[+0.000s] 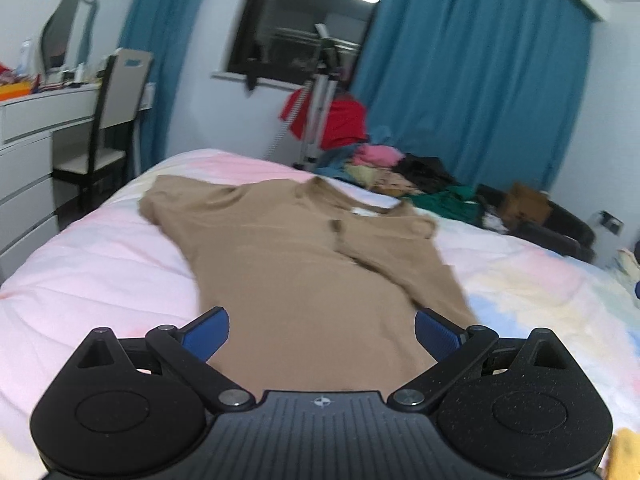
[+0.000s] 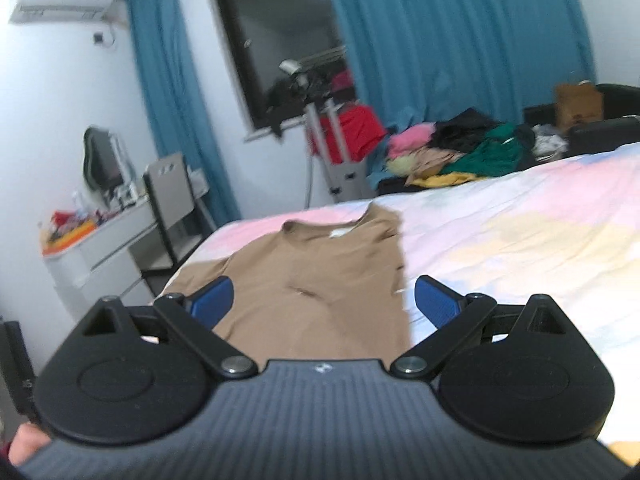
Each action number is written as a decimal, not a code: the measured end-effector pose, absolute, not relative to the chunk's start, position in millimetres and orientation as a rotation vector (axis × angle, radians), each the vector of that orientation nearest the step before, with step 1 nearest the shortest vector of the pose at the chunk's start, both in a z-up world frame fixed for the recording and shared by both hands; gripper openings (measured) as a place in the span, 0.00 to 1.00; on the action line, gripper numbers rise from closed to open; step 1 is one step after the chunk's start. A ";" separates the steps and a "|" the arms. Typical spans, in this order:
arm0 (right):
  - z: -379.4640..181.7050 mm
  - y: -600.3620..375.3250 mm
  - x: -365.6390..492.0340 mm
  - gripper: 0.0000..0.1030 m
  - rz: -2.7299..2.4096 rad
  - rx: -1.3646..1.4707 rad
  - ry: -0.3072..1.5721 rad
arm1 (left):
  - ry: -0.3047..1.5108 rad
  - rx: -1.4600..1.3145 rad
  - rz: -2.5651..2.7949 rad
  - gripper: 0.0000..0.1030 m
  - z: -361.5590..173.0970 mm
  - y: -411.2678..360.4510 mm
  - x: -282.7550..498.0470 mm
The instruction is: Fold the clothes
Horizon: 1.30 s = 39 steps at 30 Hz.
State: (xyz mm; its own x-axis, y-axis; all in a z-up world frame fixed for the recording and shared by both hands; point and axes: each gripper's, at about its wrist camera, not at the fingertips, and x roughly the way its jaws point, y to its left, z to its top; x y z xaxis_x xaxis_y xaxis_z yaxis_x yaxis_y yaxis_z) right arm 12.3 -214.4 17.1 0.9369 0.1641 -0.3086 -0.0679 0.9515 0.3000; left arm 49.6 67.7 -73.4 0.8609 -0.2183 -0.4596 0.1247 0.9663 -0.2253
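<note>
Between both grippers' spread fingers [image 1: 208, 334] lies the tan shirt [image 1: 288, 248] (untouched).

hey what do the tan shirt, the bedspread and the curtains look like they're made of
Tan shirt: soft matte knit, probably cotton jersey; it lies limp with gentle creases. Bedspread: matte woven cloth, likely cotton, with fine wrinkles and a pastel print. Curtains: heavier teal fabric, hanging in straight vertical folds with no sheen; the fibre cannot be told.

left gripper [image 1: 322, 334]: black linkage arms, blue ribbed pads [image 1: 208, 334], silver pivot screws, grey ribbed body.
right gripper [image 2: 324, 304]: same build; dark red sleeve at 7 o'clock.
</note>
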 end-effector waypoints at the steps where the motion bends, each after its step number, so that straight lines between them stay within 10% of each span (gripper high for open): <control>1: 18.1 -223.1 6.2 0.96 0.108 0.296 0.324 | 0.507 -0.189 -0.202 0.97 -72.5 61.7 45.2; 20: -6.6 -340.9 -11.2 0.96 -0.102 0.472 0.225 | 0.895 -0.165 -0.655 0.72 -134.1 -126.1 21.5; 23: -15.7 -344.3 -4.4 0.96 -0.095 0.496 0.255 | 0.905 -0.108 -0.660 0.55 -146.6 -140.1 21.1; 25: -19.8 -345.0 0.2 0.96 -0.086 0.505 0.275 | 0.909 -0.094 -0.666 0.19 -152.9 -142.0 21.9; 28: -22.7 -341.6 3.7 0.96 -0.075 0.502 0.294 | 0.889 -0.145 -0.681 0.04 -151.7 -132.1 21.7; 39: -27.9 -325.6 14.8 0.96 -0.049 0.482 0.353 | 0.976 -0.407 -0.496 0.04 -148.4 -29.2 35.4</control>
State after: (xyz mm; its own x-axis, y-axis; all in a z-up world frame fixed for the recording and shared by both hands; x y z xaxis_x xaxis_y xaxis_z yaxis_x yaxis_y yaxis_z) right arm 14.8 -325.6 -27.9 0.9383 0.0365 -0.3440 0.1287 0.8862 0.4451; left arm 35.4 -29.2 -148.4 0.4661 -0.5677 -0.6786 0.2133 0.8165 -0.5365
